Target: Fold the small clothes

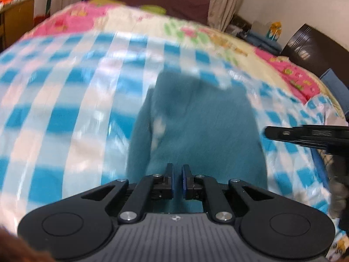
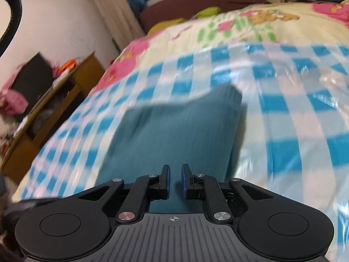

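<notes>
A: What lies around the teal garment (image 1: 196,118)?
B: It rests on a blue-checked plastic sheet (image 1: 65,100) over a floral quilt (image 1: 135,19).
A: The grippers?
B: Left gripper (image 1: 177,174) and right gripper (image 2: 175,173) both show a narrow empty gap, over the cloth's near edge.
A: Differences?
B: Only the right view shows a wooden desk (image 2: 65,87).

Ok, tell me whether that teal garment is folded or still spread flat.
Folded, at least partly: the teal garment lies as a compact block with straight edges, and a doubled layer shows along its left side. Blur hides finer detail.
</notes>
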Tool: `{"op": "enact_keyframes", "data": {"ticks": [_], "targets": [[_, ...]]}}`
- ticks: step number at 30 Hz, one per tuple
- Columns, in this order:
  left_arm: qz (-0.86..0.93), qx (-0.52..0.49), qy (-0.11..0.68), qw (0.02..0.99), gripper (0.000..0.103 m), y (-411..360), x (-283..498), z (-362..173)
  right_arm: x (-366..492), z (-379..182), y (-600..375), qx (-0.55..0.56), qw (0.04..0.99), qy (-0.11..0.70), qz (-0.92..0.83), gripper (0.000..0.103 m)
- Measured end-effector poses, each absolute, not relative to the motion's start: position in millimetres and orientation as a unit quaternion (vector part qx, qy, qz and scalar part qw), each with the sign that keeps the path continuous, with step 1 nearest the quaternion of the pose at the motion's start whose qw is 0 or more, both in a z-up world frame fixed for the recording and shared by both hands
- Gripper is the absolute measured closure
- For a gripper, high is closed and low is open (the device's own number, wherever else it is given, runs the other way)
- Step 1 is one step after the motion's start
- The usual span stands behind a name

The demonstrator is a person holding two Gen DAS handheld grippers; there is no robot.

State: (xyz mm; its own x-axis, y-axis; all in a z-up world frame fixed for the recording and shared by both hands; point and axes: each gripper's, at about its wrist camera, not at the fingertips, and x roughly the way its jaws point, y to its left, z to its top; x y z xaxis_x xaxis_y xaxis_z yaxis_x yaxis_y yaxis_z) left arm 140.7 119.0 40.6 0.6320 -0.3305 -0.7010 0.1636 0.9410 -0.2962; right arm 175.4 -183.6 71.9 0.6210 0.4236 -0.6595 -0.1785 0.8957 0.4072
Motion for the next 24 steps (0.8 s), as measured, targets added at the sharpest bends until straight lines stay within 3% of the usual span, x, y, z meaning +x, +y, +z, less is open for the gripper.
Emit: {"op": "enact_keyframes", "data": {"ticks": [4, 8, 14, 19, 21, 23, 24], "targets": [[-0.135, -0.104, 0.386, 0.907, 0.086, 115.2, 170.5, 46.7, 219.2, 60.1, -173.5, 0.156, 0.884, 0.405, 0.173, 0.089], [-0.108, -0.101, 0.417, 0.897, 0.086, 113.8, 203.9, 26.4, 247.9, 46.8, -149.8, 0.125, 0.881, 0.420, 0.179, 0.089], [-0.084, -0.106, 0.418, 0.898, 0.078, 123.2, 202.0, 3.7, 266.3, 27.1, -113.6, 0.085, 0.876, 0.431, 0.198, 0.089], [-0.092, -0.111, 0.424, 0.894, 0.076, 126.4, 202.1, 6.0, 254.7, 41.4, -143.0, 0.173, 0.864, 0.429, 0.201, 0.089], [-0.091, -0.102, 0.424, 0.895, 0.075, 125.0, 200.3, 8.3, 231.1, 55.3, -163.5, 0.199, 0.865, 0.414, 0.202, 0.081], [-0.089, -0.098, 0.423, 0.897, 0.072, 124.1, 198.7, 8.4, 196.9, 63.1, -185.7, 0.214, 0.866, 0.405, 0.200, 0.057], [-0.084, -0.098, 0.423, 0.897, 0.066, 124.1, 197.9, 8.2, 183.1, 63.5, -193.4, 0.217, 0.864, 0.407, 0.200, 0.054]]}}
